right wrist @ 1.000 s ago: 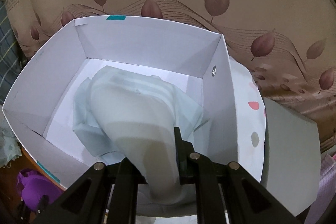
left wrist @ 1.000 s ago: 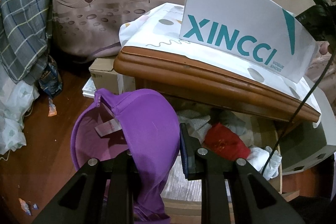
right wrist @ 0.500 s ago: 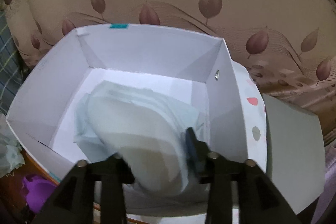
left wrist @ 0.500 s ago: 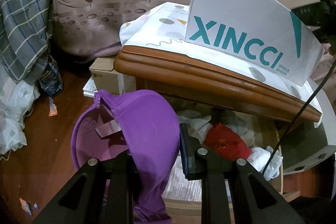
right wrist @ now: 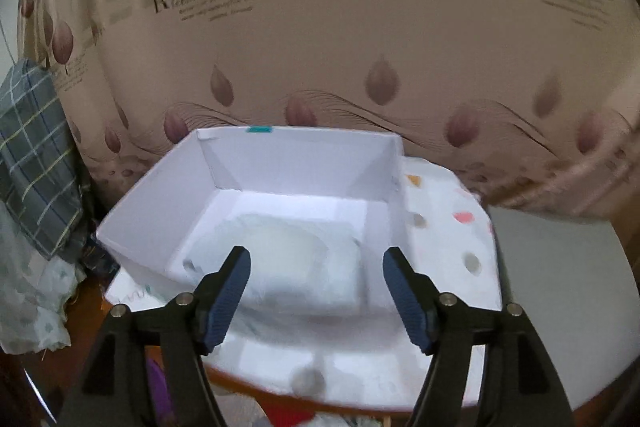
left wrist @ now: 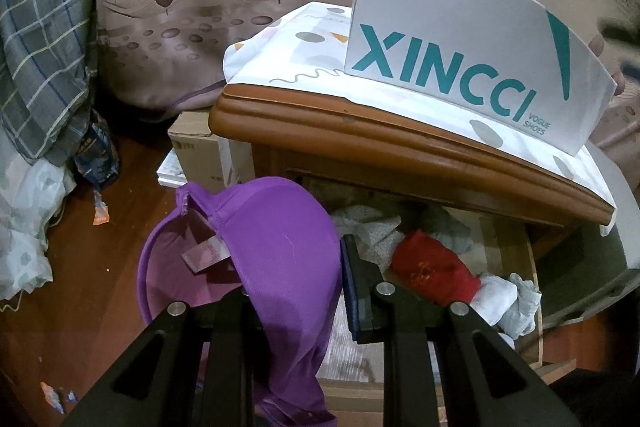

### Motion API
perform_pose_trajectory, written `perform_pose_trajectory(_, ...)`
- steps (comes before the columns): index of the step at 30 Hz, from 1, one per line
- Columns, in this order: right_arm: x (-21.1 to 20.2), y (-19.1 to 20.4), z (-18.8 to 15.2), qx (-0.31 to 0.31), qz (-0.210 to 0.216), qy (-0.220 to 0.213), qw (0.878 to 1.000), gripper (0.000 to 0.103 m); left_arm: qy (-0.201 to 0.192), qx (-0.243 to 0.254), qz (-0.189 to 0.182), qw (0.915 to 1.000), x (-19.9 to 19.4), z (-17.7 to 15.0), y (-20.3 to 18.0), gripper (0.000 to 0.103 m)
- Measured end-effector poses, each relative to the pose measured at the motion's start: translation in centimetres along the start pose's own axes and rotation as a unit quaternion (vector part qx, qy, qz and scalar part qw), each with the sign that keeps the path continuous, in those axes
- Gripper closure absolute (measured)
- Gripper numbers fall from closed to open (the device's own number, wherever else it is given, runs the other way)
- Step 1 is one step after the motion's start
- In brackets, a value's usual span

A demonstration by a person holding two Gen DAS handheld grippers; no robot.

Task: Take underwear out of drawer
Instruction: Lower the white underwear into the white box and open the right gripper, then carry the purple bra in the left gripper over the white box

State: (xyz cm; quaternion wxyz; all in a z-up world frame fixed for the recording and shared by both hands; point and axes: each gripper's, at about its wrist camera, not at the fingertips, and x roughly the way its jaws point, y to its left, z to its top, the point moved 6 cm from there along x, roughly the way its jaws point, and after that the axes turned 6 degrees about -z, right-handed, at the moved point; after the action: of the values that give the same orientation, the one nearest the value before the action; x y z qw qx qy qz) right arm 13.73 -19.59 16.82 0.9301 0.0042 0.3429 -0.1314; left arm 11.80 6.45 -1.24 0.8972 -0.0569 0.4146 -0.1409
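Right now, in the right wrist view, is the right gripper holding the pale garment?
No. The right gripper stands open above the white shoe box, and the pale garment lies inside, untouched.

The shoe box stands open-topped, free from above, a pale garment on its floor. The nightstand's overhanging top shades the far part of the open drawer.

"XINCCI VOGUE SHOES" on white shoebox
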Motion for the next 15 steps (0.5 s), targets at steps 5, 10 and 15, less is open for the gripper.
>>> perform_pose_trajectory(5,-1.9,-5.0,-7.2,0.037,-0.034,-0.001,0.999,0.030,-0.002,0.003,0.003,1.0000,-0.1,-0.1,0.0,0.084)
perform_pose_trajectory(10,-1.8,-8.9,-13.4,0.043,-0.081,0.008,0.996,0.030,-0.009,0.017,0.010,0.9998,-0.6,-0.3,-0.3,0.084)
perform_pose_trajectory(15,-1.0,-11.1,-16.4,0.007,-0.137,-0.018,0.990,0.030,-0.012,0.018,0.011,0.9997,-0.8,-0.4,-0.3,0.084)
